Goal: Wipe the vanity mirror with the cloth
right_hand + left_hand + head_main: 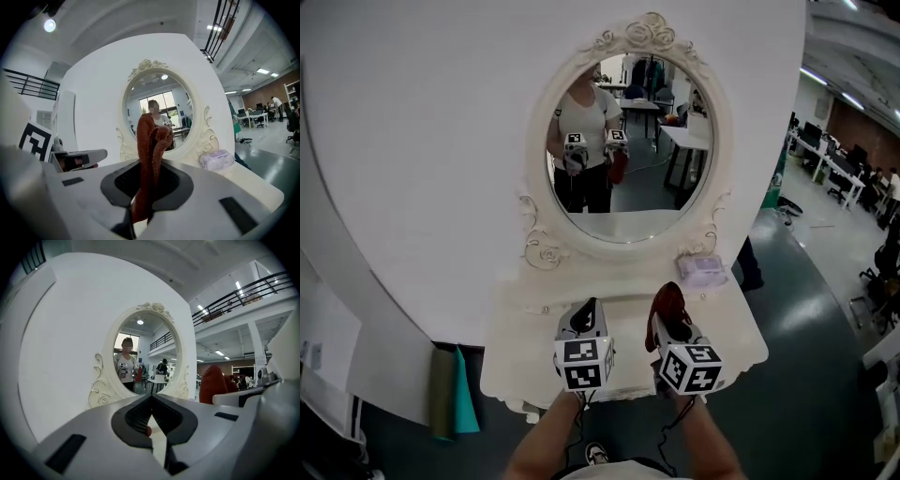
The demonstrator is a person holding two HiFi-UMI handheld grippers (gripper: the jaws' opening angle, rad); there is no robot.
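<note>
The oval vanity mirror (pixel 628 141) in an ornate white frame stands on a white vanity table (pixel 516 366); it also shows in the left gripper view (pixel 140 357) and the right gripper view (pixel 159 110). A red-brown cloth (pixel 151 140) sticks up from my right gripper (pixel 149 180), which is shut on it. Seen from the head, cloth (pixel 668 300) and right gripper (pixel 669 321) hover over the tabletop, short of the glass. My left gripper (pixel 589 307) is beside it, jaws shut on nothing (pixel 151 398). The cloth (pixel 213 383) shows at its right.
A pale purple pack of wipes (pixel 703 270) lies on the table's back right, below the mirror frame (pixel 216 159). A white wall panel (pixel 412 141) backs the vanity. Open floor and office desks (pixel 834 178) lie to the right. The mirror reflects the person holding both grippers.
</note>
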